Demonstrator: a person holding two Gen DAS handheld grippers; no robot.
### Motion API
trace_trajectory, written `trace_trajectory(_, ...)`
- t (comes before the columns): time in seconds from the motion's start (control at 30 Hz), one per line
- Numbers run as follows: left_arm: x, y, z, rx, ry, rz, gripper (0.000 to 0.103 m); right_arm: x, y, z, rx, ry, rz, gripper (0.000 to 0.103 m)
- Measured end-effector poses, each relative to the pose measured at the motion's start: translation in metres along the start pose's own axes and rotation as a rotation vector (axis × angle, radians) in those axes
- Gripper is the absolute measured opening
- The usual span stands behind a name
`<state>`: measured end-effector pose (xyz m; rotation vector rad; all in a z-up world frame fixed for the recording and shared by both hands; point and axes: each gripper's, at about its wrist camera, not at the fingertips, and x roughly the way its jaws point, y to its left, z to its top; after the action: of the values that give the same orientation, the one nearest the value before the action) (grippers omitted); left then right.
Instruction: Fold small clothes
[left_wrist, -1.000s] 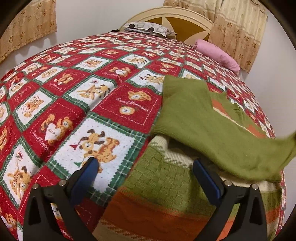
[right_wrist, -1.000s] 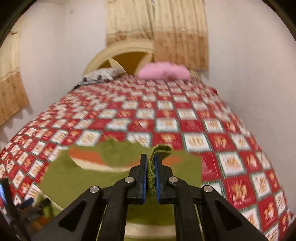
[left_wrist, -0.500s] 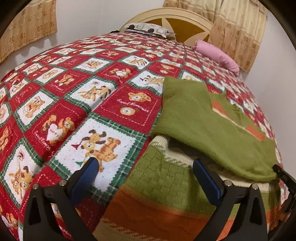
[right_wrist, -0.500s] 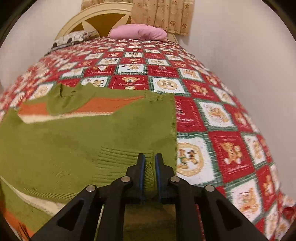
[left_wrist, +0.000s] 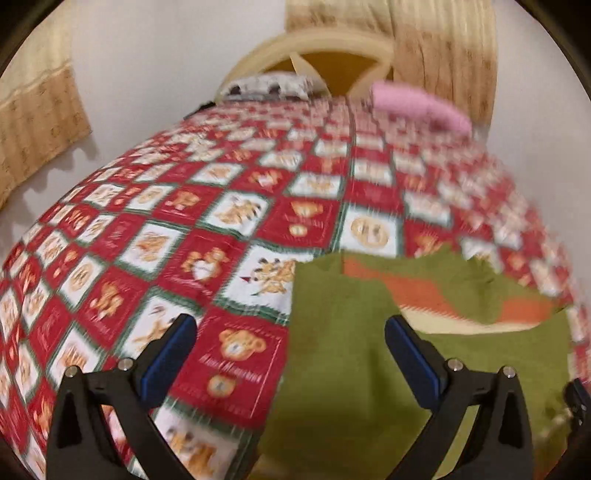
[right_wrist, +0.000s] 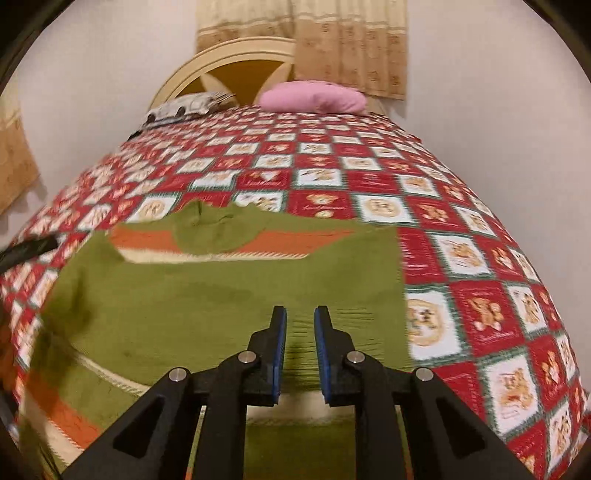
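Observation:
A small green knit sweater with orange and cream stripes lies on the red patterned bedspread, one sleeve folded across its body. It also shows in the left wrist view, blurred. My right gripper hovers just above the ribbed sleeve cuff, jaws slightly apart and empty. My left gripper is wide open and empty over the sweater's left edge.
A pink pillow and a grey patterned pillow lie at the cream headboard. Curtains hang behind. White walls close both sides of the bed. The bedspread stretches bare beyond the sweater.
My right gripper laid the sleeve across the sweater, let go of the cuff and lifted slightly. My left gripper swung up and away, its view now blurred.

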<state>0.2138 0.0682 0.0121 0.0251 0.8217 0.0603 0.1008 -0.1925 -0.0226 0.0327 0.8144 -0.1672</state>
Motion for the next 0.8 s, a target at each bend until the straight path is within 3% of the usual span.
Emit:
trace_trajectory(0.1,0.048,-0.01,-0.015,0.101,0.069,0.106,0.103,0.028,-0.006,-0.018,0.027,0.092,0.033,0.016)
trace_trajectory(0.17,0.056,0.015,-0.015,-0.036,0.093,-0.012,0.103,0.028,-0.017,-0.018,0.086,0.07,0.088,0.016)
trace_trajectory(0.27,0.066,0.042,-0.011,-0.186,0.132,-0.031,0.103,0.029,-0.023,-0.02,0.122,0.059,0.118,0.016)
trace_trajectory(0.4,0.067,0.034,-0.009,-0.142,0.127,0.015,0.103,0.03,-0.026,-0.02,0.142,0.052,0.137,0.017)
trace_trajectory(0.5,0.067,0.038,-0.006,-0.152,0.164,-0.011,0.103,0.03,-0.034,-0.02,0.188,0.06,0.184,0.017)
trace_trajectory(0.6,0.034,0.043,-0.011,-0.066,0.127,-0.006,0.1,0.018,-0.053,-0.02,0.256,0.093,0.217,0.017)
trace_trajectory(0.67,-0.006,0.043,-0.023,0.038,0.04,-0.019,0.1,-0.02,-0.066,-0.023,0.247,0.023,0.135,0.017)
trace_trajectory(0.73,-0.051,0.05,-0.047,0.153,-0.048,-0.073,0.101,-0.061,-0.076,-0.029,0.203,-0.059,0.11,0.017)
trace_trajectory(0.8,-0.085,0.061,-0.073,0.236,-0.101,-0.12,0.103,-0.117,-0.093,-0.042,0.166,-0.137,0.074,0.025)
